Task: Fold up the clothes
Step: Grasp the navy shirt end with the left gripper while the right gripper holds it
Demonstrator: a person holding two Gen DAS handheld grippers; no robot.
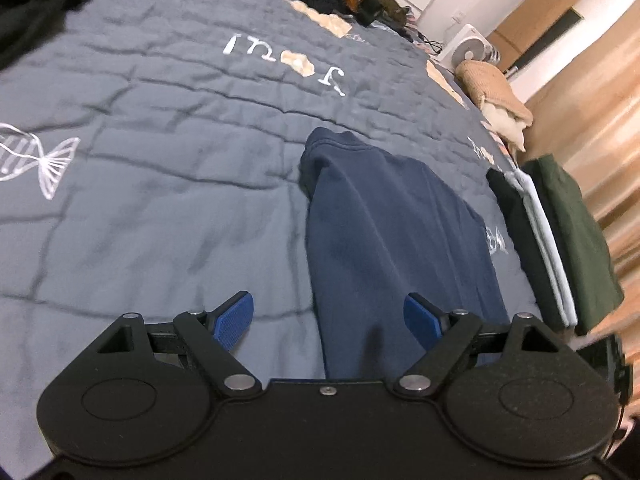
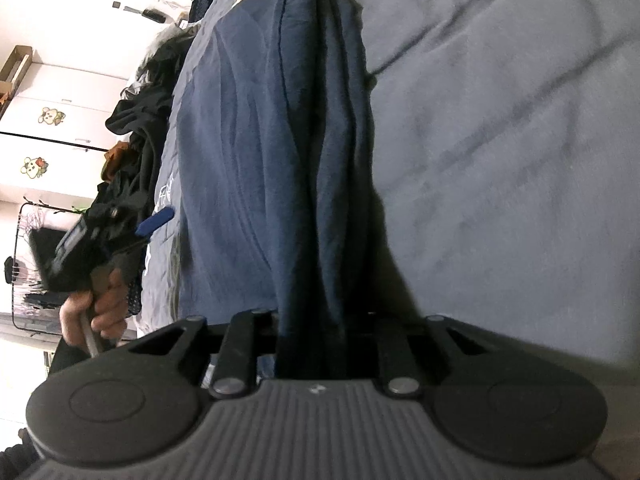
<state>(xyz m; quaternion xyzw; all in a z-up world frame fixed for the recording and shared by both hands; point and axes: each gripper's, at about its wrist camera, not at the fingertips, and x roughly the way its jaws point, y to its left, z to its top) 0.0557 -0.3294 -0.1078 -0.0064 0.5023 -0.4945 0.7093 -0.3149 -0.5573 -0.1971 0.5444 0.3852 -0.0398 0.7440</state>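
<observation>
The left claw (image 1: 328, 318) hovers with its blue fingers spread wide, empty, above a grey quilted bed (image 1: 160, 184). A navy garment (image 1: 384, 224) lies ahead of it, slightly right. The right claw (image 2: 320, 344) is clamped on that garment's bunched fabric. Folded clothes (image 1: 556, 240) are stacked beyond, further right.

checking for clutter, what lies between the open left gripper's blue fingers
In the left wrist view, between the left gripper fingers: grey quilted bedspread and the navy blue garment's edge.
</observation>
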